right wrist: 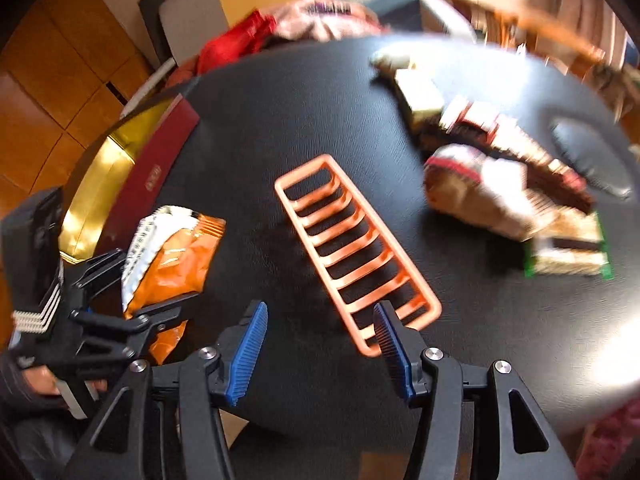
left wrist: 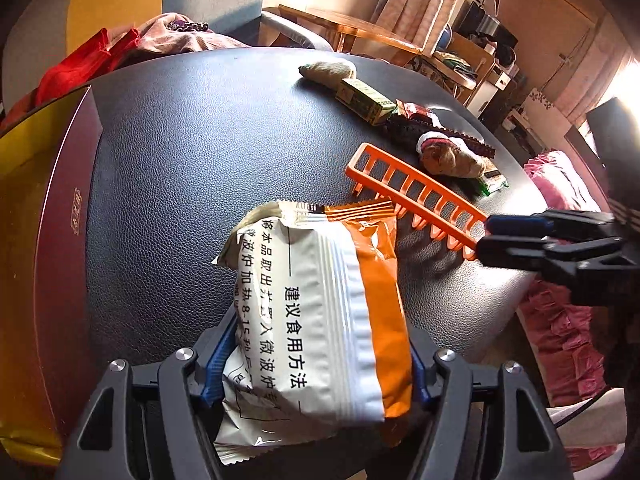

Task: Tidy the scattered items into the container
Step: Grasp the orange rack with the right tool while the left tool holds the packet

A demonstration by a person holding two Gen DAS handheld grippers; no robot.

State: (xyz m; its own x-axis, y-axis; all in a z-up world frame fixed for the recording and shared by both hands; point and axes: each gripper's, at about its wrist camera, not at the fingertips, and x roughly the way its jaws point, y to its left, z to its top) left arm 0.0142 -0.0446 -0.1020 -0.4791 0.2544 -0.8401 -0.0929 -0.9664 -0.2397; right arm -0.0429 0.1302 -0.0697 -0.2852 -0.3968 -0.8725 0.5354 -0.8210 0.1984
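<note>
Snack packet (left wrist: 320, 320), white and orange, sits between the pads of the left tongs (left wrist: 316, 364), which are closed on its lower half; its long axis points away from the camera, toward the middle of the black desk (left wrist: 192, 152). Just left of it stands the red container (left wrist: 60, 216) with gold inside, at the desk edge. The right tongs (right wrist: 318, 344) are open and hold nothing; an orange rack (right wrist: 352, 248) lies diagonally, its near end between the pads. Other items cluster at the far right, leaving bare desk between.
</note>
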